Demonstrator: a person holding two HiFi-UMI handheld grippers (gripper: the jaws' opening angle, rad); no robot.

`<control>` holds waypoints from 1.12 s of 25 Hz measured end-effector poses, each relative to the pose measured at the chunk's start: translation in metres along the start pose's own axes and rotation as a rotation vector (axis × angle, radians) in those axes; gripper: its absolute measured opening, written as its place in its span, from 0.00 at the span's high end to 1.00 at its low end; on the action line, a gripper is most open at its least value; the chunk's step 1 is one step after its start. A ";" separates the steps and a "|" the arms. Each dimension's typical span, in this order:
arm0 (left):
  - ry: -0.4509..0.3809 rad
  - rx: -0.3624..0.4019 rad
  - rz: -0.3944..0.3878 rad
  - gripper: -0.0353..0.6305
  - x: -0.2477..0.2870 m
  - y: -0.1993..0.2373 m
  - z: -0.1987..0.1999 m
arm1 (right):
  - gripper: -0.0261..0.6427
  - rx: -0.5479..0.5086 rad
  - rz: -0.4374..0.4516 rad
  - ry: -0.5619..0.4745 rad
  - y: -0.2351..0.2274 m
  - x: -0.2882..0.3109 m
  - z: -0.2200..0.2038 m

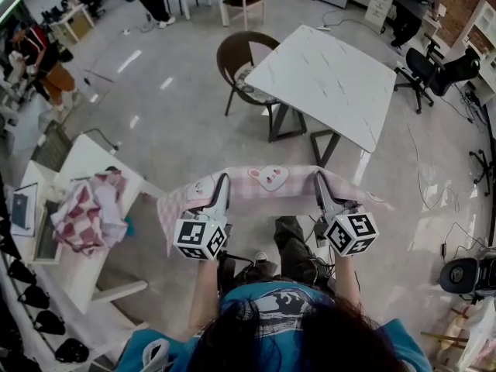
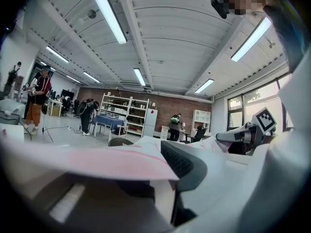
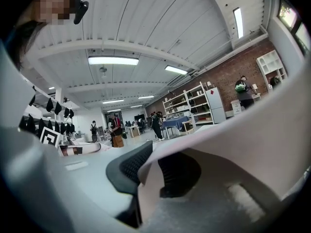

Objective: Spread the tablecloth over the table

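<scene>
A pink checked tablecloth with a bunny print hangs stretched between my two grippers, in the air in front of the person's body. My left gripper is shut on its left part, and my right gripper is shut on its right part. In the left gripper view the tablecloth lies folded over one jaw against the black pad. The right gripper view shows the same: the tablecloth is pinched at the dark pad. The white marble-look table stands bare a step ahead.
A brown round chair sits at the table's far left corner. At the left a second white table bears a crumpled red-and-white cloth. Office chairs stand at the right, and people stand far back in the room.
</scene>
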State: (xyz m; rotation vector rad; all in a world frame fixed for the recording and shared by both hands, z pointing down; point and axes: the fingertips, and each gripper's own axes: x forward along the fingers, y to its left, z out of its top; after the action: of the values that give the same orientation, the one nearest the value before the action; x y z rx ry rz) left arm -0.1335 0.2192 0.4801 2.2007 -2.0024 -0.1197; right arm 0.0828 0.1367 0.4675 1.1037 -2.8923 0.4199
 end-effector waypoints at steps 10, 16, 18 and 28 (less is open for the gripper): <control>0.001 0.072 0.080 0.86 0.086 0.035 0.019 | 0.90 0.026 0.094 -0.016 -0.050 0.092 0.024; -0.051 0.085 0.154 0.86 0.148 0.056 0.055 | 0.90 0.048 0.209 -0.037 -0.082 0.157 0.067; -0.068 0.083 0.183 0.86 0.167 0.064 0.066 | 0.90 0.043 0.252 -0.046 -0.090 0.177 0.082; -0.156 0.185 0.262 0.87 0.230 0.095 0.130 | 0.89 0.017 0.422 -0.092 -0.110 0.259 0.137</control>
State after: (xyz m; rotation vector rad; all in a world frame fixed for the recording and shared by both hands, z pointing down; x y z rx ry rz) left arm -0.2261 -0.0265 0.3800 2.0610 -2.4590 -0.0782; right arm -0.0286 -0.1462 0.3907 0.5160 -3.2042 0.4094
